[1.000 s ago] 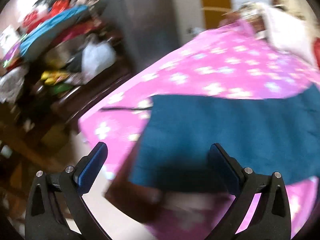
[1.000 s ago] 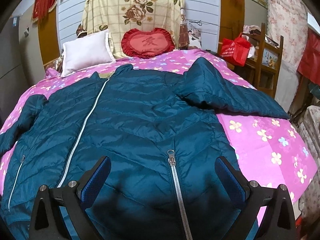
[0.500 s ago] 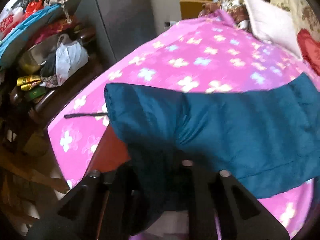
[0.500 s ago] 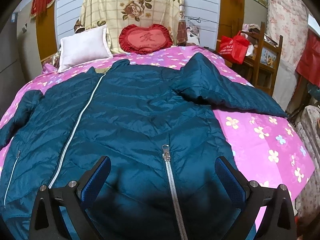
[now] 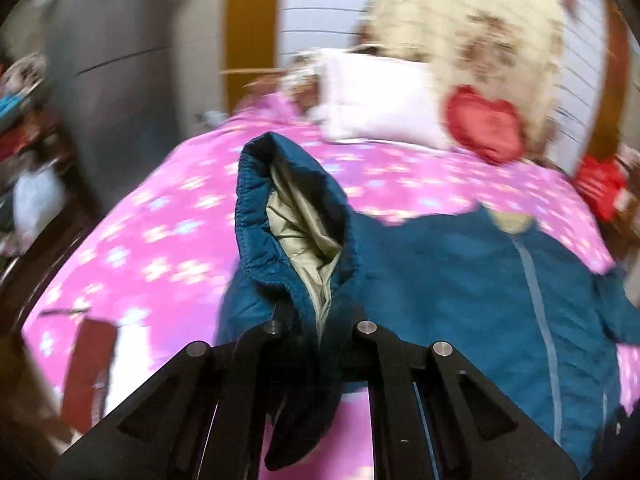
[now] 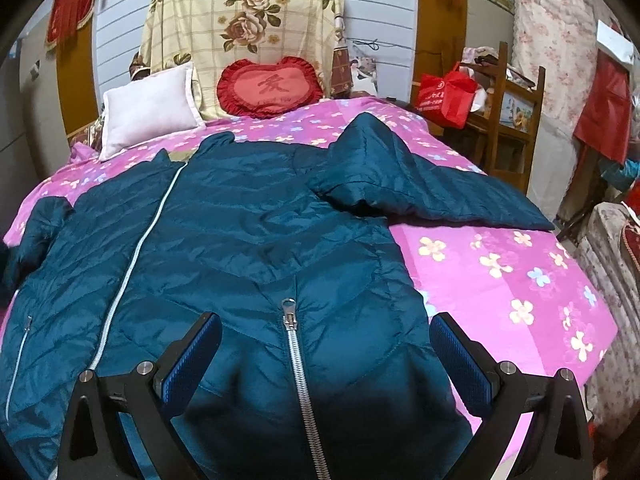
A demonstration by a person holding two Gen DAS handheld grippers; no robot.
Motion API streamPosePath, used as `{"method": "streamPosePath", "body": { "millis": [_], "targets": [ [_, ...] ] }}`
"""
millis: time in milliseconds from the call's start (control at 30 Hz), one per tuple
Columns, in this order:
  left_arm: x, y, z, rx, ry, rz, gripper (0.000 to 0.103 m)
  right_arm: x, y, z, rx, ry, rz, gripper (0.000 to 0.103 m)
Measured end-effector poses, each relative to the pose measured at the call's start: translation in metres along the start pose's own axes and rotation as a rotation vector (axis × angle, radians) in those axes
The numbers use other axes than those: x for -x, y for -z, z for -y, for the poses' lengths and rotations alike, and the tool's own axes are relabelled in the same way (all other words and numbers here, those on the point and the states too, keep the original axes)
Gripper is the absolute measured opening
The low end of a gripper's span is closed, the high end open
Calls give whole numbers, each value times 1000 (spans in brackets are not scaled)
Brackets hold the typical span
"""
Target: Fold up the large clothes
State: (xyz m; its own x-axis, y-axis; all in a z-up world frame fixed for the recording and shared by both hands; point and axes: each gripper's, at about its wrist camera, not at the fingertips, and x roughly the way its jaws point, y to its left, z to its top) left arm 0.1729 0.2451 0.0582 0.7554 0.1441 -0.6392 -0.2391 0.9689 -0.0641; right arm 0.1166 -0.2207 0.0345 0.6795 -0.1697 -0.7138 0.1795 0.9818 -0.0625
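Note:
A large teal puffer jacket (image 6: 248, 248) lies front-up on the bed with pink flowered sheet (image 6: 500, 264), its zipper (image 6: 296, 352) running down the middle. My left gripper (image 5: 320, 320) is shut on the jacket's left sleeve cuff (image 5: 292, 216) and holds it lifted above the bed, its beige lining showing. The jacket body (image 5: 460, 292) lies to its right. My right gripper (image 6: 326, 356) is open and empty, hovering over the jacket's lower hem, one finger on each side of the zipper. The right sleeve (image 6: 420, 192) lies spread toward the bed's right edge.
A white pillow (image 6: 148, 108) and a red heart cushion (image 6: 270, 86) sit at the head of the bed. A wooden chair with a red bag (image 6: 448, 94) stands at the right. Cluttered shelves (image 5: 28, 128) stand left of the bed.
My left gripper has shut on the left sleeve cuff and lifted it, swinging right toward the jacket body. My right gripper has stayed open, shifting slightly over the hem.

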Motion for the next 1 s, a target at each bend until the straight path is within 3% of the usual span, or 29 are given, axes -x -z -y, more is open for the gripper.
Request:
{"method": "streamPosePath", "body": {
  "millis": [100,300,1000],
  "targets": [
    [-2,-6,50,-60,71,9,6,3,1,6,-15,-8,8,103],
    [-13,-13,118,-45,186,-19,6,5,2,22,-38,8,3,103],
    [-58,2,272,-107,385,-106,6,-5,5,23,-25,-40,-47,103]
  ]
}}
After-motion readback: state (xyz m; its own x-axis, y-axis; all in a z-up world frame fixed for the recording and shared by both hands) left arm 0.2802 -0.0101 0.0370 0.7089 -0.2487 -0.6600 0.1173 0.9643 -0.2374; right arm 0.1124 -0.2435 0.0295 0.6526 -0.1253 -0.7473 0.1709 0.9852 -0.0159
